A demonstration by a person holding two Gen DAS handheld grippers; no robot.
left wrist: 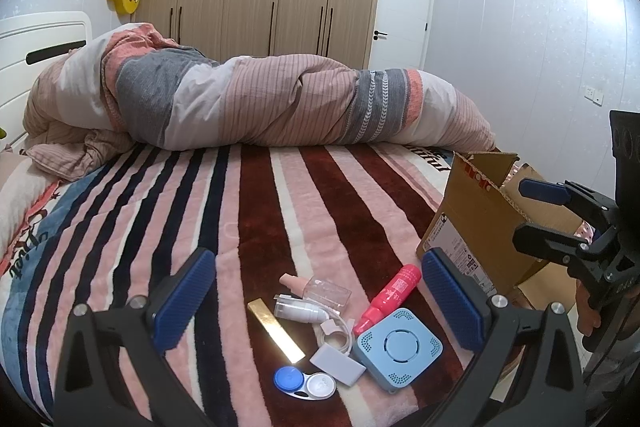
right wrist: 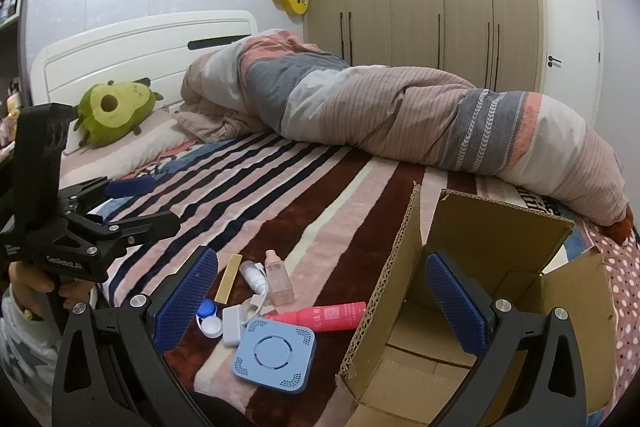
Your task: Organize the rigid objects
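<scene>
Both claws were held above a bed covered by a striped blanket (left wrist: pixel 248 211). The left claw (left wrist: pixel 318 301) stood wide open and empty over a cluster of small items: a blue square device (left wrist: pixel 398 347), a pink bottle (left wrist: pixel 390 297), a gold bar (left wrist: pixel 276 331), a contact-lens case (left wrist: pixel 304 383), a white spray bottle (left wrist: pixel 298 311), a clear bottle (left wrist: pixel 320 289) and a flat white block (left wrist: pixel 338 365), possibly an adapter. The right claw (right wrist: pixel 322 303) was likewise spread open and empty, its right finger (right wrist: pixel 456 303) over the open cardboard box (right wrist: pixel 500 227). The box stood on the bed just beside the cluster, with the pink bottle's end near its wall. A rolled duvet (right wrist: pixel 400 107) lay behind.
</scene>
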